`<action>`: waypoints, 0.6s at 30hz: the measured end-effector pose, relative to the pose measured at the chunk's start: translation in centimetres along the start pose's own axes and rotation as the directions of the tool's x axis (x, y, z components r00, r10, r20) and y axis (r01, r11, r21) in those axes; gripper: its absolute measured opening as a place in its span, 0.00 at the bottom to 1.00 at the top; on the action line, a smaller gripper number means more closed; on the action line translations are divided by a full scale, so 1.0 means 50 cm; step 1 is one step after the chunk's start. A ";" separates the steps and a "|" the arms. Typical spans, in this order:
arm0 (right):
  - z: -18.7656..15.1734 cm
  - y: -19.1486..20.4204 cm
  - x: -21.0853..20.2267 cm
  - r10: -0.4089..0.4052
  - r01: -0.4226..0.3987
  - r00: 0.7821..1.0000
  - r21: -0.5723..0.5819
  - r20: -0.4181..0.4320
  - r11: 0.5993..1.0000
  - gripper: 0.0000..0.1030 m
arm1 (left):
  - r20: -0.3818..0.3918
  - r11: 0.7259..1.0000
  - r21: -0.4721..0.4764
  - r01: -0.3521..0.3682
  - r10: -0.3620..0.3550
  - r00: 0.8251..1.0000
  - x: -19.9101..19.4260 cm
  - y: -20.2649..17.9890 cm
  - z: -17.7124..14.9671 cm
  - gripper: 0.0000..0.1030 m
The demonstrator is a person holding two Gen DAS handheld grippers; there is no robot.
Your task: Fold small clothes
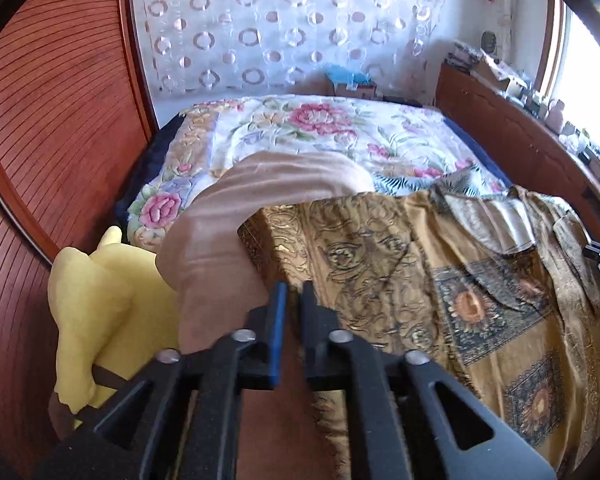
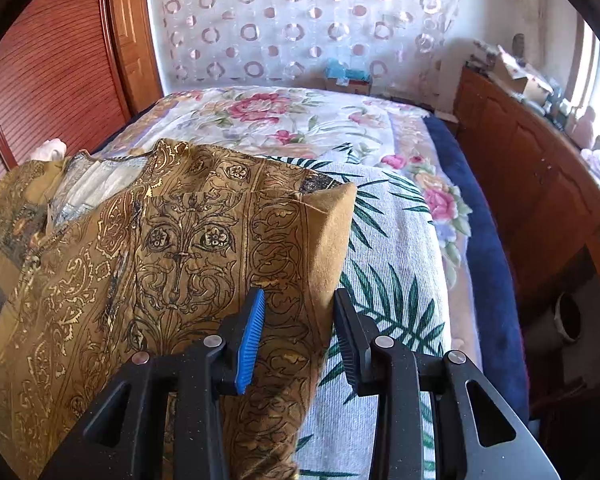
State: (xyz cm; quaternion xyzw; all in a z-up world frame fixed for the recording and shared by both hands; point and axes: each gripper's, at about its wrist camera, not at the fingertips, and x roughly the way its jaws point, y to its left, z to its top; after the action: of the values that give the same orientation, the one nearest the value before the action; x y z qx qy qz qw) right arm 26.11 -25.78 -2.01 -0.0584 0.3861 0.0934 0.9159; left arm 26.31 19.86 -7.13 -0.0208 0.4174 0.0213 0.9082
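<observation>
At the far left of the left wrist view a yellow garment (image 1: 100,320) lay bunched at the bed's edge, just beside a plain tan cloth (image 1: 220,240) that ran back over the floral quilt (image 1: 320,128). The left gripper (image 1: 294,304) stood nearly closed, only a narrow gap showing between its jaws, with the tan cloth and the edge of the gold patterned garment (image 1: 380,264) right at its tips; whether any fabric was pinched there could not be told. The gold garment spread rightward across the bed, thin and limp, wrinkling freely, so it would likely weigh little, drape rather than hold shape, and slide over the bedding. In the right wrist view the same garment (image 2: 180,240) reached a turned-up corner showing a plain tan underside. The right gripper (image 2: 300,320) was partly open, its jaws straddling that edge strip without visibly pressing it. Edges and corners seemed the best places to grip, lifted evenly to avoid bunching.
</observation>
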 end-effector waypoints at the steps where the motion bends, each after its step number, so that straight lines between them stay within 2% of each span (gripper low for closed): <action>1: 0.006 -0.007 0.002 0.006 -0.006 1.000 0.011 -0.007 1.000 0.35 | -0.003 1.000 0.002 0.001 -0.001 1.000 0.003 0.001 0.002 0.25; 2: 0.011 -0.014 0.005 0.008 -0.008 1.000 0.020 -0.013 1.000 0.35 | -0.005 1.000 0.003 0.011 -0.011 1.000 0.006 0.003 0.004 0.28; 4: 0.024 -0.023 0.013 0.023 -0.022 1.000 0.031 -0.021 0.999 0.35 | -0.015 1.000 -0.001 0.020 -0.020 1.000 0.016 0.005 0.010 0.41; 11: 0.071 -0.041 0.049 0.035 -0.032 0.999 0.084 -0.040 0.996 0.35 | -0.036 1.000 -0.027 0.005 -0.006 0.999 0.055 0.013 0.027 0.41; 16: 0.086 -0.023 0.068 0.006 -0.003 0.999 0.052 -0.048 0.999 0.35 | -0.059 0.998 -0.058 0.017 -0.020 0.998 0.081 0.022 0.039 0.41; 18: 0.089 -0.015 0.072 0.001 0.001 0.999 0.045 -0.048 0.999 0.31 | -0.061 0.998 -0.062 0.020 -0.024 0.998 0.085 0.021 0.041 0.41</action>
State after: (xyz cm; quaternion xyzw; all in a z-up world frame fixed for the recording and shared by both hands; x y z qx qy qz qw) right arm 31.84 -25.27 -1.48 -0.0397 0.4100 0.0834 0.9074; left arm 30.59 21.11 -9.04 -0.0537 0.4444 0.0234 0.8939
